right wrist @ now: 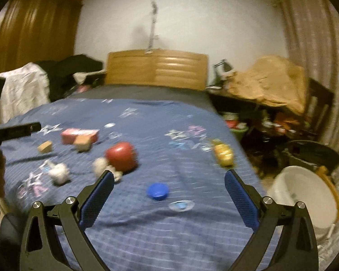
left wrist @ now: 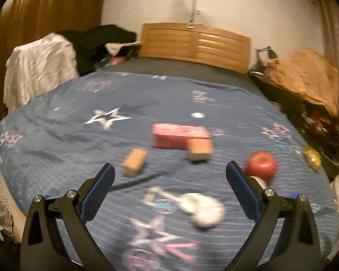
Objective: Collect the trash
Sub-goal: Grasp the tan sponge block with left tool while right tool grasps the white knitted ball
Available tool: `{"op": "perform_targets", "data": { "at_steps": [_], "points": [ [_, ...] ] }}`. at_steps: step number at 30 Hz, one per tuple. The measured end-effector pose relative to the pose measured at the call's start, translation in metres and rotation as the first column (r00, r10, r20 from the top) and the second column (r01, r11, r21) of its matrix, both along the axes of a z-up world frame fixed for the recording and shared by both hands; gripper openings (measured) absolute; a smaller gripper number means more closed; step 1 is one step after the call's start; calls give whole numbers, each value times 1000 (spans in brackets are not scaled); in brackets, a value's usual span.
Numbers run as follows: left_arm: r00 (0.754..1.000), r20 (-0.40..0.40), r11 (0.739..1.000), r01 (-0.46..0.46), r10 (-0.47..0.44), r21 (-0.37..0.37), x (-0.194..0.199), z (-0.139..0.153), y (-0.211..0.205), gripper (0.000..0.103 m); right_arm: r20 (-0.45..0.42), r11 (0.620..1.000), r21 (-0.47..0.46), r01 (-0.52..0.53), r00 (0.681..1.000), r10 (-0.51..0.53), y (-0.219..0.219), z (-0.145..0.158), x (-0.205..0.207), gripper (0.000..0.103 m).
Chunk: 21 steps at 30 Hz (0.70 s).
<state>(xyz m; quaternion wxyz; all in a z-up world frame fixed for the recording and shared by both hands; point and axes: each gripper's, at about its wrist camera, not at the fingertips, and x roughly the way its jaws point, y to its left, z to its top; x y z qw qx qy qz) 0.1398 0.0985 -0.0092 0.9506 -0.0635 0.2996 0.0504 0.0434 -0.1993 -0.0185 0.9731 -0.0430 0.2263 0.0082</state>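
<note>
Both my grippers hang over the bed (right wrist: pixel 147 232), empty, and the pictures are smeared. My left gripper (left wrist: pixel 170 180) has its jaws spread wide above the blue star-print cover; the crumpled white paper (left wrist: pixel 203 212) lies just ahead between the fingers, with two tan blocks (left wrist: pixel 134 164) and a pink box (left wrist: pixel 180 139) further on. My right gripper (right wrist: pixel 169 185) is just as wide, a blue cap (right wrist: pixel 157 190) between its fingers. A red apple (right wrist: pixel 122 155) sits to the left, a yellow wrapper (right wrist: pixel 223 154) near the bed's right edge, and a white bin (right wrist: pixel 305 194) on the floor beyond.
</note>
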Motion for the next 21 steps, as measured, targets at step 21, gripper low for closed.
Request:
{"op": "perform_targets", "data": {
  "at_steps": [21],
  "points": [
    [989,-103,988,98,-110,-118,-4,-69,73,95,-235,920,205,-335,895,379,90,-80,42,97]
  ]
}}
